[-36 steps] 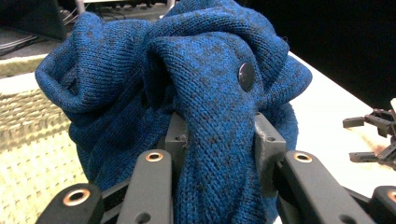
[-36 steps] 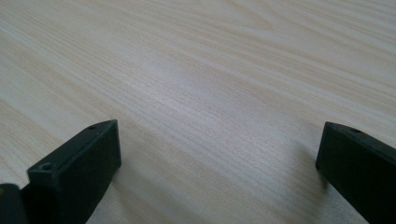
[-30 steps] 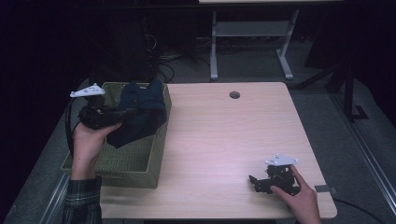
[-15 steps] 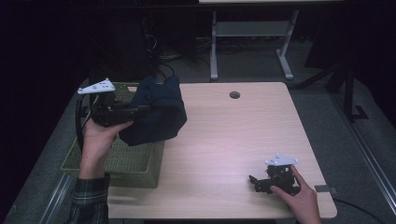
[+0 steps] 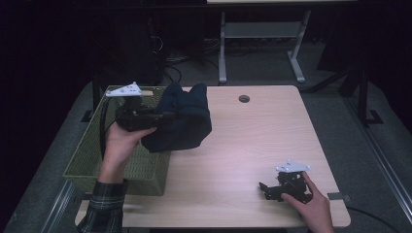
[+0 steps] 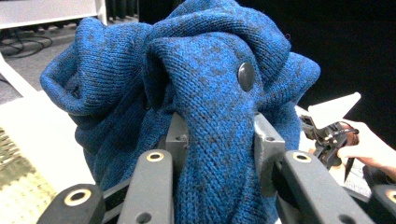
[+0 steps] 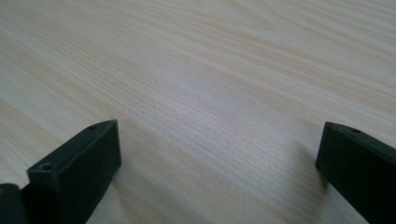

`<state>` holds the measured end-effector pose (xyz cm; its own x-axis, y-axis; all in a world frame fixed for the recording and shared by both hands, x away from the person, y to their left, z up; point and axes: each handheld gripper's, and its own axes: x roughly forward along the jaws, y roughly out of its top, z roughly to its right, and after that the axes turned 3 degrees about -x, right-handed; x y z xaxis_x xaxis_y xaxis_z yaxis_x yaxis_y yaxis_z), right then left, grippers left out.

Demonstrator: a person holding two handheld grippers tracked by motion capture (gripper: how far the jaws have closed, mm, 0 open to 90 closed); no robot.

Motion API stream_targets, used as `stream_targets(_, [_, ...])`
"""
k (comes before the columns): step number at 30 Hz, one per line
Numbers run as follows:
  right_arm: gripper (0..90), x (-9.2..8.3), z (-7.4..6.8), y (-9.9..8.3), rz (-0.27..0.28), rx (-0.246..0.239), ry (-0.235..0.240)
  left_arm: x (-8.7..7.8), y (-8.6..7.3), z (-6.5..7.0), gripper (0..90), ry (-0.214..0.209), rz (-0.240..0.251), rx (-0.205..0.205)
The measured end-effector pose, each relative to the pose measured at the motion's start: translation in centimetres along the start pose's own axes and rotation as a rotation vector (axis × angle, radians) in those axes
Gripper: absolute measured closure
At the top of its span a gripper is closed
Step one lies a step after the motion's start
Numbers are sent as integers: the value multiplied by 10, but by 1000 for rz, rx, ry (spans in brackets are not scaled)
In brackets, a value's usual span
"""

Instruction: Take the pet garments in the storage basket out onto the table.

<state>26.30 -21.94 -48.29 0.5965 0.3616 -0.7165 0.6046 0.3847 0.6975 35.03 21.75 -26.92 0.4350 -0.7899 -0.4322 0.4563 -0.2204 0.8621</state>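
From the high view, the left gripper (image 5: 163,118) holds a dark blue knitted garment (image 5: 182,124) in the air above the right rim of the green basket (image 5: 92,155), at the table's (image 5: 243,145) far left. The right gripper (image 5: 267,189) rests on the table, near right.

In the left gripper view, its jaws are clamped on a bunched fold of the garment (image 6: 210,107), which carries a dark button (image 6: 246,76).

In the right gripper view, the jaws stand wide apart over bare wood (image 7: 210,93).
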Motion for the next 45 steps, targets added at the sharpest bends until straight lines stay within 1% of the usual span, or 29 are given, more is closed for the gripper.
stream_targets(4, [0, 0, 0, 0, 0, 1, 0, 12, 1, 4, 661, -19, -9, 4])
stream_targets(5, [0, 0, 0, 0, 0, 3, 0, 12, 1, 4, 661, -19, -9, 4])
stream_targets(6, [0, 0, 0, 0, 0, 4, 1, 17, 1, 6, 661, -26, -17, 10])
stream_targets(8, [0, 0, 0, 0, 0, 4, 1, 23, 2, 9, 661, -35, -24, 15])
stream_targets(12, [0, 0, 0, 0, 0, 5, 1, 34, 2, 12, 661, -45, -30, 19])
stream_targets(16, [0, 0, 0, 0, 0, 4, 1, 49, 2, 16, 661, -60, -48, 25])
stream_targets(18, [0, 0, 0, 0, 0, 4, 1, 51, 2, 17, 661, -64, -49, 23])
stream_targets(19, [0, 0, 0, 0, 0, 3, 1, 58, 2, 19, 661, -70, -53, 25])
stream_targets(29, [0, 0, 0, 0, 1, 1, 0, 85, 1, 24, 660, -89, -87, 36])
stream_targets(36, [0, 0, 0, 0, 1, 2, 0, 107, -4, 29, 660, -88, -115, 44])
stream_targets(37, [0, 0, 0, 0, 1, 1, 0, 107, -4, 29, 660, -88, -115, 44])
stream_targets(38, [0, 0, 0, 0, 1, 1, 0, 115, -5, 31, 660, -87, -123, 48])
stream_targets(39, [0, 0, 0, 0, 1, 1, 0, 119, -6, 31, 660, -85, -126, 49])
stream_targets(41, [0, 0, 0, 0, 1, 1, 0, 126, -7, 32, 660, -81, -134, 53])
stream_targets(42, [0, 0, 0, 0, 1, 1, 0, 126, -7, 32, 660, -81, -134, 53])
stream_targets(45, [0, 0, 0, 0, 2, 2, 0, 143, -13, 34, 660, -71, -162, 53])
